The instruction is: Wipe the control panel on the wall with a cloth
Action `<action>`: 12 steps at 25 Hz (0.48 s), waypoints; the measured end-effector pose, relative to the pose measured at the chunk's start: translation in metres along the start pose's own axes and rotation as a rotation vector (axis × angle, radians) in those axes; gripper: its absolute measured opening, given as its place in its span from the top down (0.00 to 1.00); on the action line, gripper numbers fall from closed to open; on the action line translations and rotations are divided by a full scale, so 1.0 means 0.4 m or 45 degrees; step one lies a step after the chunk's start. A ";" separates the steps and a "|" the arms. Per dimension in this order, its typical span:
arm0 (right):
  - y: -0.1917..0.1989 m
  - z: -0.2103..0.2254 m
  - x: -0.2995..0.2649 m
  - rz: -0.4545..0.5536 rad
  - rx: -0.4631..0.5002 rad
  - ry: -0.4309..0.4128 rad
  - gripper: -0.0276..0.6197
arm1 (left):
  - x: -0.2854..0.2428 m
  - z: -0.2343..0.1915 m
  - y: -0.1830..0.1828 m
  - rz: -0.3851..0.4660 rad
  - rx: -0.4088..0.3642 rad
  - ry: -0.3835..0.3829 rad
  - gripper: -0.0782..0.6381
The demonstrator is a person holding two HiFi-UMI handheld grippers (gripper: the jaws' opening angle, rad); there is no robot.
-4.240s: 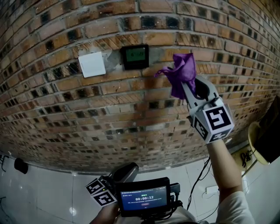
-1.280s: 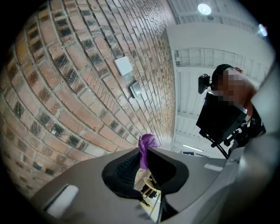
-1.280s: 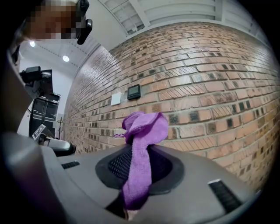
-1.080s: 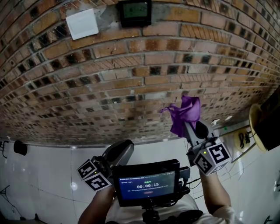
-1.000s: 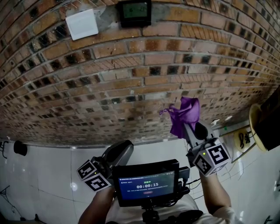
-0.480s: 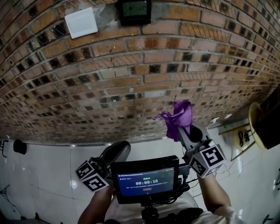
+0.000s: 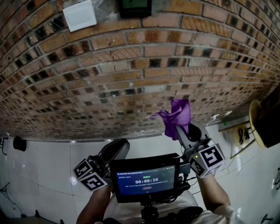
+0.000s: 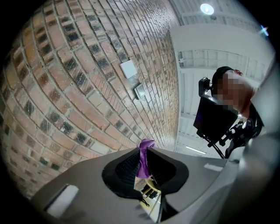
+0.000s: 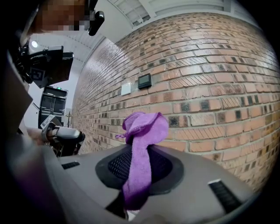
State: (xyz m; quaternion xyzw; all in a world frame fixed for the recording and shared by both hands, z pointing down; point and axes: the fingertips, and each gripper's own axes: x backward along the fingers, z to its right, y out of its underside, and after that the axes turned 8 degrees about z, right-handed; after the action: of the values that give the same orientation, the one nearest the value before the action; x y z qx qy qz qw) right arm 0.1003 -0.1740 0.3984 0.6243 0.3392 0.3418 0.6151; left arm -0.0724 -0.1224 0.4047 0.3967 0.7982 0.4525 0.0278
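The dark control panel (image 7: pixel 135 6) sits at the top edge of the head view on the brick wall (image 7: pixel 131 65), beside a white switch plate (image 7: pixel 79 15). My right gripper (image 7: pixel 178 127) is low and well below the panel, shut on a purple cloth (image 7: pixel 177 114) that bunches above its jaws. In the right gripper view the cloth (image 9: pixel 142 144) hangs through the jaws, with the panel (image 9: pixel 145 81) far off. My left gripper (image 7: pixel 114 151) is held low at the left, holding nothing. Its jaws stand slightly apart in the left gripper view (image 8: pixel 143 159), and the cloth (image 8: pixel 145 146) shows through the gap.
A small screen (image 7: pixel 146 183) is mounted right in front of the person. A yellow round object (image 7: pixel 256 127) and cables (image 7: pixel 227 124) lie at the right by the wall's foot. A black object (image 7: pixel 18 143) sits at the left on the white tiled floor.
The right gripper came down from beside the panel to low near the floor, then drifted slightly left with the cloth. The panel has slid up to the view's top edge.
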 end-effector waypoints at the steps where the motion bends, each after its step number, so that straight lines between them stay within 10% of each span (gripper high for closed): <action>1: 0.001 -0.002 0.000 -0.001 0.001 -0.002 0.82 | 0.001 0.000 0.001 -0.001 0.001 -0.001 0.83; 12: 0.006 -0.018 0.002 0.012 0.002 -0.013 0.82 | 0.004 0.001 0.004 0.003 0.000 -0.002 0.83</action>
State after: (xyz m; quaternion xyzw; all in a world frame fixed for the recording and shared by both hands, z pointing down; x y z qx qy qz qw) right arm 0.0945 -0.1697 0.4009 0.6283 0.3335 0.3414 0.6145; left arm -0.0724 -0.1206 0.4064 0.3978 0.7978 0.4523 0.0278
